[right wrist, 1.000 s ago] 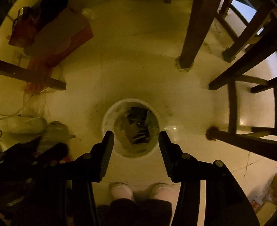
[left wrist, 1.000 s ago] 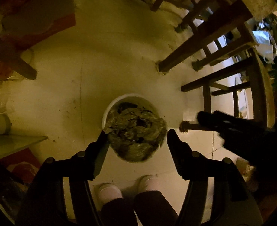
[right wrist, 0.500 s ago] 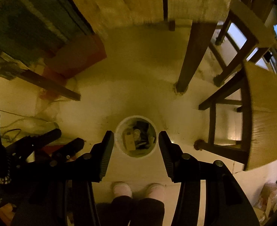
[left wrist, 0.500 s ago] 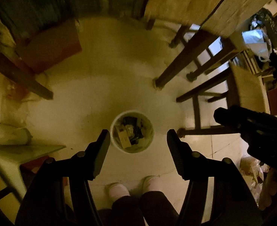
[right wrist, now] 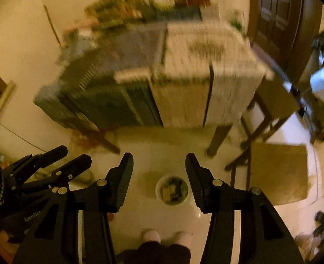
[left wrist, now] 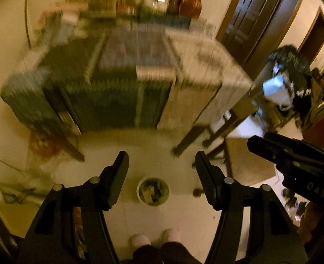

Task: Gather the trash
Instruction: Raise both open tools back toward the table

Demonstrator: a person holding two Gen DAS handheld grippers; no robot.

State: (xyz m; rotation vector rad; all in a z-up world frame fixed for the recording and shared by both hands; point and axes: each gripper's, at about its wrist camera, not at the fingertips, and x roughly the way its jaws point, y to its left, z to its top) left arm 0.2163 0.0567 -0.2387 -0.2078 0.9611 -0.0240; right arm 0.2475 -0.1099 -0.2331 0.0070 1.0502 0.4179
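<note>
Hunting the next scrap calls for steadier wrists, since the table across the upper frame is smeared; the left gripper and right gripper both gape empty; the trash bin sits low centre on the floor, already holding litter.

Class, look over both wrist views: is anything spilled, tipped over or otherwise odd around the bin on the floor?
Nothing stands out. The round white bin stands upright on the pale tiled floor, its trash inside, with no spill visible around it. The left claw and right claw are open and empty. The table behind is too blurred to judge.
</note>
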